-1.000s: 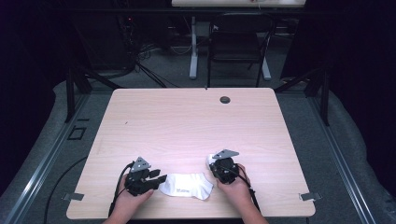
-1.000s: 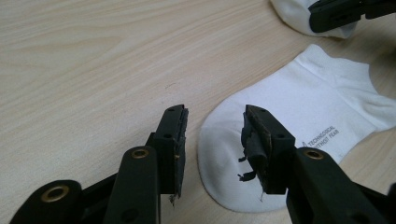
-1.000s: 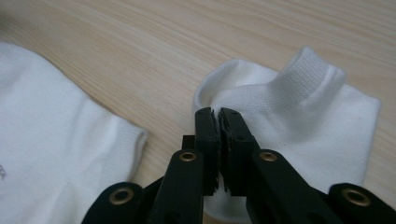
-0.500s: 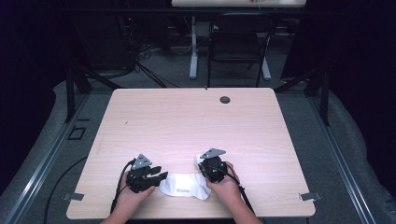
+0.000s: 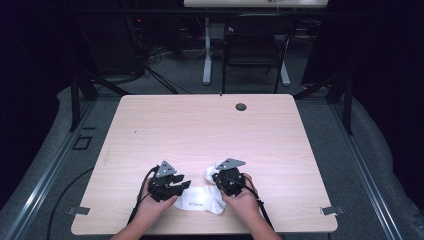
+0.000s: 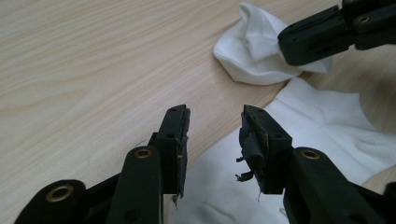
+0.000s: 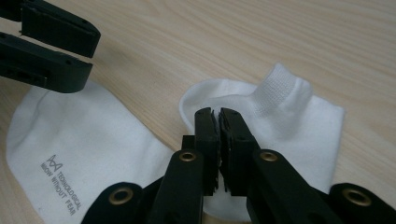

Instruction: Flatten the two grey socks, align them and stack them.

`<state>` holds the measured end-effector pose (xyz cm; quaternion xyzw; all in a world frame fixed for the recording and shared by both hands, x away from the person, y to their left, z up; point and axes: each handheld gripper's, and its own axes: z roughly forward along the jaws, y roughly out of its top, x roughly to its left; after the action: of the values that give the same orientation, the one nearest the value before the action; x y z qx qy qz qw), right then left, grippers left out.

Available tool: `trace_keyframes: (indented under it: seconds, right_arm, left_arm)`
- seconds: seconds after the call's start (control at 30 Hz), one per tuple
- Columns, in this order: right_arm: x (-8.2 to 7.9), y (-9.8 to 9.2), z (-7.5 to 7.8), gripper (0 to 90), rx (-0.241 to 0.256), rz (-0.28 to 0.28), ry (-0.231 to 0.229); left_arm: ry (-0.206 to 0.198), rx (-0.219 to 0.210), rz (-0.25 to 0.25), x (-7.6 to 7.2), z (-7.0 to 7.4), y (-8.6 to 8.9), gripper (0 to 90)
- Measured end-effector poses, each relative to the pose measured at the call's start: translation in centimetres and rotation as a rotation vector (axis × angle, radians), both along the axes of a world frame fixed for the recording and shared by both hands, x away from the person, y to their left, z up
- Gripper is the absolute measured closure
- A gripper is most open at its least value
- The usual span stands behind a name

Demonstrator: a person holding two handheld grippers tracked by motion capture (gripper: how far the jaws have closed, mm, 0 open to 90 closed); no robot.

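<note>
Big wooden table (image 5: 210, 130), and a white sock (image 5: 200, 199) lies near its front edge. Right gripper (image 7: 218, 122) is pinched closed on the sock's folded-up end; left gripper (image 6: 212, 123) hangs parted over the other end, gripping nothing.

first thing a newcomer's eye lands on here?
The white sock at the near edge of the otherwise bare wooden table, with a person's two hands working it. The right gripper has its jaws pinched on the sock's folded-up cuff end, while the left gripper sits open over the other end. Small grey lettering shows on the sock.
</note>
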<state>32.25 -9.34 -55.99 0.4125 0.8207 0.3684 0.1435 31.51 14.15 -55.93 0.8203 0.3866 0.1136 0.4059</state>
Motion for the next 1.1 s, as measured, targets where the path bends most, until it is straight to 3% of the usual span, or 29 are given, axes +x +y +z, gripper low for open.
trace_keyframes:
  seconds: [0.07,0.13,0.2,0.37,0.47,0.6,0.8,1.1]
  right_arm:
    - [0.1,0.2,-0.3,85.3,0.005,0.007,0.013]
    - [0.1,0.2,-0.4,86.7,0.007,-0.003,-0.002]
    - [0.0,0.0,-0.1,87.5,0.017,-0.011,-0.025]
    - [0.0,-0.7,0.7,87.6,0.042,-0.024,-0.031]
    - [-0.1,-1.0,1.0,87.6,0.059,-0.034,-0.041]
    - [-0.2,-1.2,1.1,87.6,0.063,-0.035,-0.043]
    - [-0.2,-1.5,1.3,87.6,0.072,-0.046,-0.056]
    - [0.0,-2.5,1.7,87.7,0.087,-0.073,-0.071]
  left_arm:
    - [0.000,-0.001,-0.002,0.2,0.0,-0.3,61.2]
    - [-0.001,-0.006,0.002,0.3,0.1,-0.5,61.4]
    - [-0.003,-0.014,0.005,0.7,0.2,-0.7,61.6]
    - [-0.002,-0.014,-0.001,1.4,0.5,-1.8,63.3]
    - [-0.002,-0.010,-0.012,1.7,0.6,-2.9,70.4]
    - [-0.012,0.000,-0.029,2.1,0.7,-4.1,86.5]
    - [0.004,0.006,-0.057,2.6,0.3,-6.0,89.4]
    - [0.027,0.101,-0.048,3.5,-1.1,-6.6,89.3]
